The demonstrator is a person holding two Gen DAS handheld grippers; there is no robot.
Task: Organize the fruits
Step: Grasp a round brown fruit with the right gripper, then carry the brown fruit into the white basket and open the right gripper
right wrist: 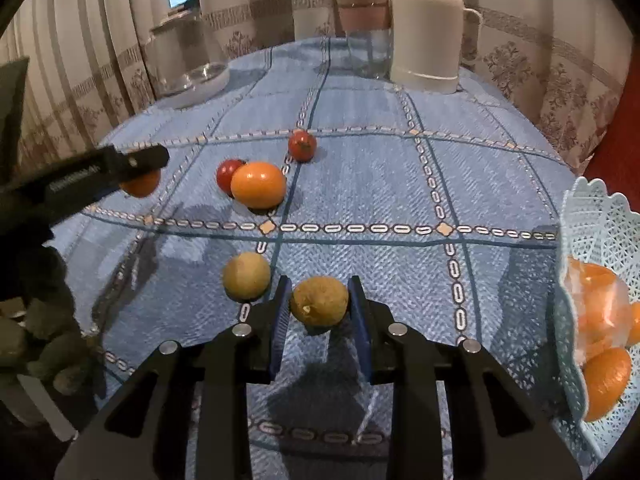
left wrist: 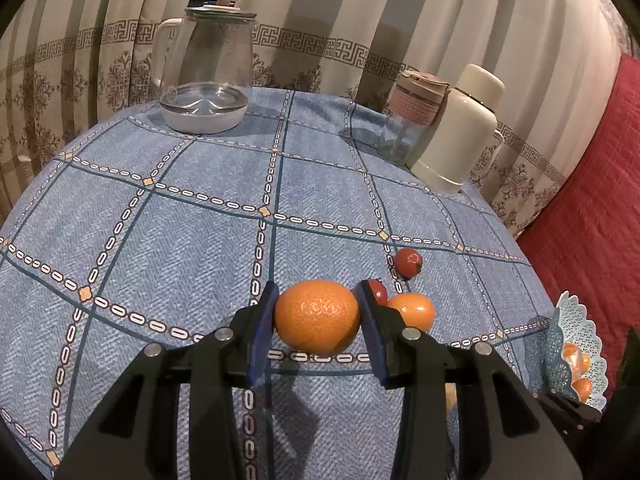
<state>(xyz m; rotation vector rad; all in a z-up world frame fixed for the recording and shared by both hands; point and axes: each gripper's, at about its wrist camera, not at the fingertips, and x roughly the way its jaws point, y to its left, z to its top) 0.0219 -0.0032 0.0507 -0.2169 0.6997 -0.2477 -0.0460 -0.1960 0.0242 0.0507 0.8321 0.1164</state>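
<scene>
My left gripper (left wrist: 318, 314) is shut on a large orange (left wrist: 317, 317) and holds it above the blue tablecloth. In the right wrist view this orange (right wrist: 141, 186) shows partly behind the left gripper's finger (right wrist: 120, 166). My right gripper (right wrist: 319, 302) is shut on a brownish round fruit (right wrist: 319, 301), just above the cloth. A second brownish fruit (right wrist: 246, 276) lies to its left. A smooth orange fruit (right wrist: 258, 185) and two red tomatoes (right wrist: 227, 175) (right wrist: 302, 145) lie mid-table. A light blue lattice basket (right wrist: 592, 216) at the right edge holds several oranges (right wrist: 606, 384).
A glass kettle (left wrist: 206, 72) stands at the back left. A glass jar with a pink band (left wrist: 414, 116) and a cream thermos (left wrist: 460, 128) stand at the back right. Curtains hang behind the table. A red cushion (left wrist: 588, 208) lies to the right.
</scene>
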